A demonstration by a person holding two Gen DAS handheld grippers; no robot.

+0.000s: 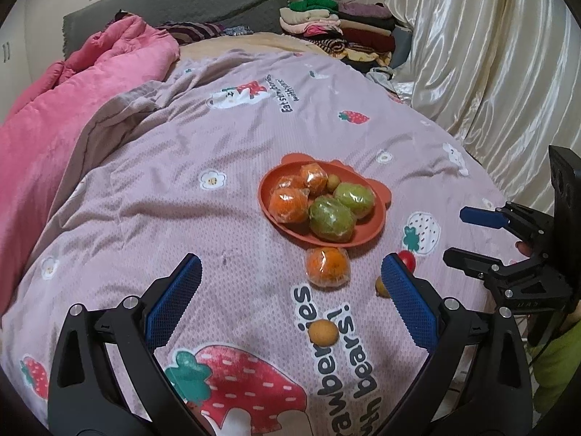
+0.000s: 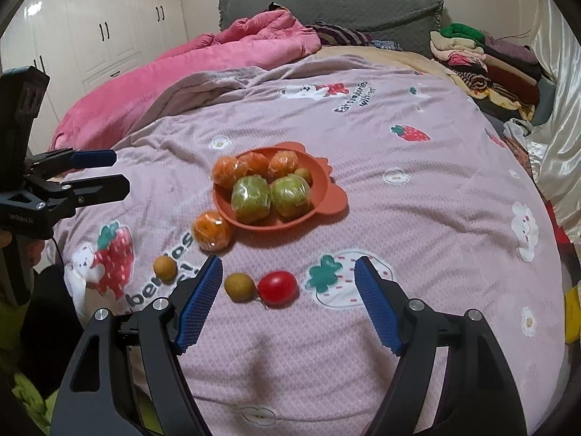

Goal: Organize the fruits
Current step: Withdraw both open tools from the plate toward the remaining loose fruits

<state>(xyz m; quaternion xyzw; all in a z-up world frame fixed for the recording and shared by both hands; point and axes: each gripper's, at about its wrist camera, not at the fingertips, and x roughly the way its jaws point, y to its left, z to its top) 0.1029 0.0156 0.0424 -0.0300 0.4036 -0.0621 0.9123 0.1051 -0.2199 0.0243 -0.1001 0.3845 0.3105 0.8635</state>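
Observation:
An orange plate (image 1: 377,214) (image 2: 326,181) on the bed holds several wrapped oranges, two wrapped green fruits (image 1: 332,219) (image 2: 251,200) and a small brown fruit. A wrapped orange (image 1: 327,266) (image 2: 212,230) lies loose just in front of the plate. Two small brown fruits (image 1: 323,332) (image 2: 165,269) (image 2: 239,286) and a red tomato (image 1: 408,259) (image 2: 277,288) lie nearer. My left gripper (image 1: 290,290) is open and empty, short of the loose orange. My right gripper (image 2: 288,283) (image 1: 457,234) is open and empty, with the tomato and one brown fruit just ahead between its fingers.
The fruits lie on a lilac strawberry-print bedspread (image 1: 218,218) (image 2: 399,236). A pink duvet (image 1: 54,109) (image 2: 181,72) is bunched at the far left. Folded clothes (image 1: 345,32) (image 2: 483,58) are stacked by the headboard. Cream curtains (image 1: 490,54) hang on the right.

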